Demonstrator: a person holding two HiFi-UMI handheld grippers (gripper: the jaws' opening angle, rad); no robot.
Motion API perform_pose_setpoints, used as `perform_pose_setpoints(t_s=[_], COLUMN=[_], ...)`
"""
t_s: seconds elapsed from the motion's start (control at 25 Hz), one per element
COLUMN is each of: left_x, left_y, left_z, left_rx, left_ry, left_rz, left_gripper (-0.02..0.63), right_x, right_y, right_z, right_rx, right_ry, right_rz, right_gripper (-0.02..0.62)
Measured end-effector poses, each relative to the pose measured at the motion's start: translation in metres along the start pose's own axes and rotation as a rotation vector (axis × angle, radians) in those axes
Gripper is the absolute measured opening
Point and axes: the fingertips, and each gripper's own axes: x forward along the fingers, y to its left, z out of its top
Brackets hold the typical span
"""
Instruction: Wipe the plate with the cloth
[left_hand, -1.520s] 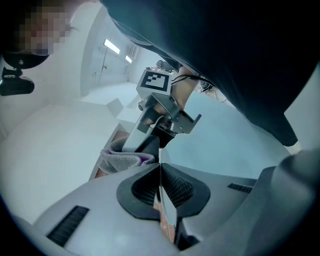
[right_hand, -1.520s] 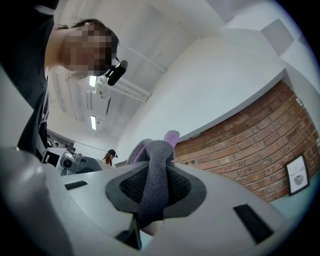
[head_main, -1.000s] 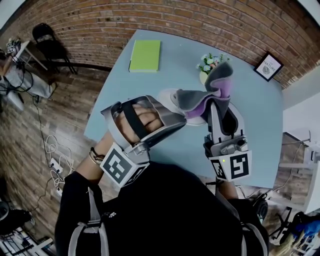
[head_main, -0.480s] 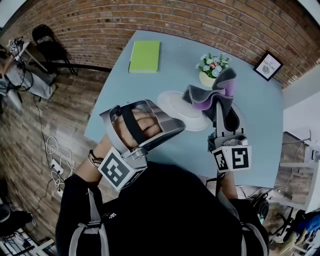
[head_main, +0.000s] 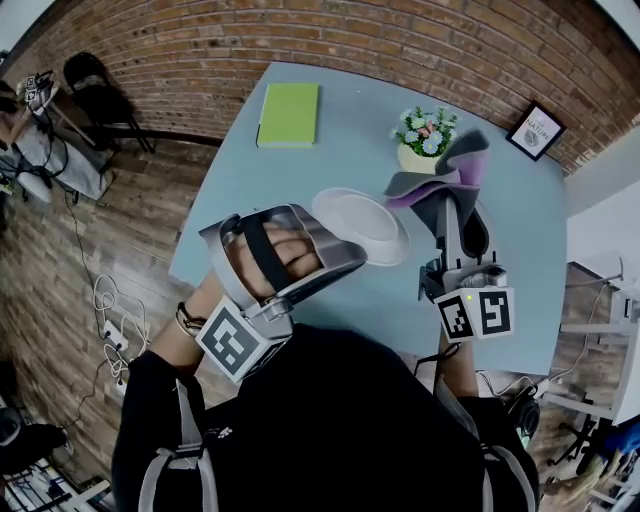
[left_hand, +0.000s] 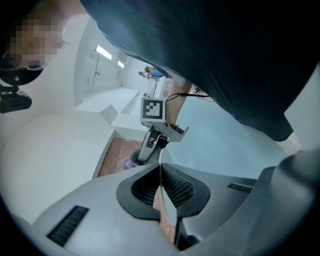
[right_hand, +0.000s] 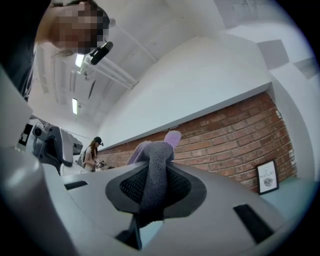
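In the head view my left gripper (head_main: 348, 256) is shut on the near rim of a white plate (head_main: 362, 224) and holds it tilted above the blue table (head_main: 250, 190). In the left gripper view the plate (left_hand: 163, 201) shows edge-on as a thin white line between the pads. To the right of the plate, my right gripper (head_main: 452, 203) is shut on a grey and purple cloth (head_main: 442, 168), which stands up clear of the plate. The cloth (right_hand: 154, 172) is pinched between the pads in the right gripper view. The right gripper (left_hand: 152, 131) also shows beyond the plate.
A green notebook (head_main: 290, 112) lies at the table's far left. A small flower pot (head_main: 424, 141) stands just behind the cloth, and a framed picture (head_main: 543, 130) sits at the far right corner. A black chair (head_main: 95, 85) and cables are on the wood floor to the left.
My right gripper has carried the cloth to the right, off the plate's face, so the whole plate now shows. The left gripper and plate have hardly moved.
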Motion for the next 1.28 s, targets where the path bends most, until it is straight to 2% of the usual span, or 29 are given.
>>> perform_pose_setpoints(t_s=[0.28, 0.4, 0.48, 0.8, 1.04, 1.28], left_x=[0.004, 0.004, 0.005, 0.002, -0.001, 0.0], left_y=[-0.001, -0.001, -0.005, -0.004, -0.005, -0.01], left_z=[0.003, 0.005, 0.005, 0.013, 0.015, 0.014], left_rx=[-0.009, -0.015, -0.013, 0.008, 0.02, 0.03], left_ry=[-0.009, -0.022, -0.018, -0.03, -0.029, -0.016], left_rz=[-0.006, -0.012, -0.019, 0.005, 0.012, -0.003], left_gripper=[0.02, 0.02, 0.02, 0.021, 0.021, 0.021], right_x=[0.005, 0.006, 0.006, 0.004, 0.003, -0.001], right_y=[0.065, 0.091, 0.102, 0.1, 0.077, 0.047], right_z=[0.052, 0.06, 0.055, 0.034, 0.011, -0.019], right_rx=[0.048, 0.058, 0.031, -0.007, -0.061, -0.052], right_ry=[-0.119, -0.128, -0.111, -0.045, 0.016, 0.086], right_rz=[0.246, 0.34, 0.369, 0.34, 0.252, 0.158], right_gripper=[0.061, 0.061, 0.061, 0.061, 0.061, 0.061])
